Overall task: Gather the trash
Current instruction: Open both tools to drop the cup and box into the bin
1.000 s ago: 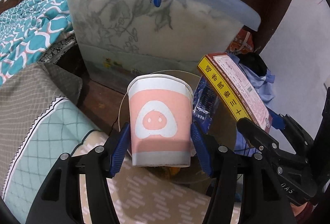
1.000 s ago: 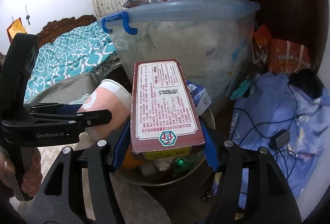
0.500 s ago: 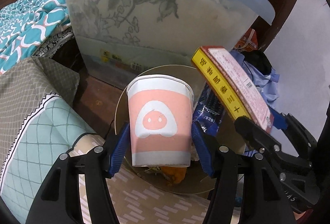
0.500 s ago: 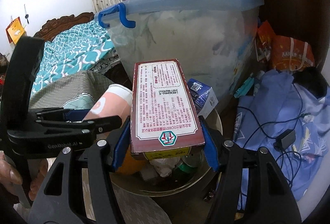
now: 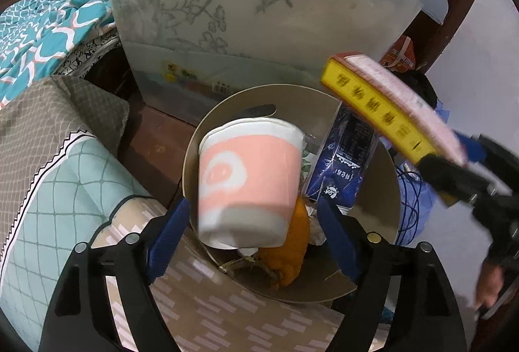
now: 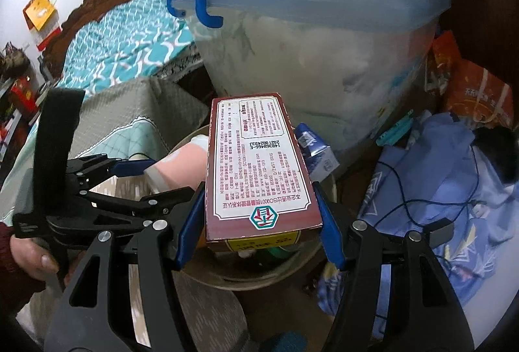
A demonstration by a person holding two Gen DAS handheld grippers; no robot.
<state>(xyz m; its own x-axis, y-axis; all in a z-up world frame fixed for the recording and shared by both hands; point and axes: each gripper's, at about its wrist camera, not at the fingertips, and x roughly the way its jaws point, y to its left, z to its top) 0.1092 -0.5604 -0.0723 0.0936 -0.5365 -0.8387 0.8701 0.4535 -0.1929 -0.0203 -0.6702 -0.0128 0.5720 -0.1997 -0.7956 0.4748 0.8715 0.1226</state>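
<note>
A pink and white paper cup (image 5: 248, 183) hangs tilted and blurred between the spread fingers of my left gripper (image 5: 251, 237), over the round metal trash bin (image 5: 382, 190); neither pad touches it. It also shows in the right wrist view (image 6: 180, 169). My right gripper (image 6: 259, 232) is shut on a maroon and yellow carton box (image 6: 258, 164), held over the bin (image 6: 311, 261). That box shows at the right of the left wrist view (image 5: 389, 109). The bin holds a blue milk carton (image 5: 343, 164) and orange peel (image 5: 295, 241).
A big translucent storage tub (image 5: 259, 28) with a blue lid stands right behind the bin. A bed with grey-green and teal covers (image 5: 48, 131) lies left. Blue cloth with cables (image 6: 438, 190) and orange snack bags (image 6: 473, 92) lie right.
My left gripper has opened and let go of the cup, which tips and drops toward the bin. Both grippers have moved closer over the bin. The right still holds the box.
</note>
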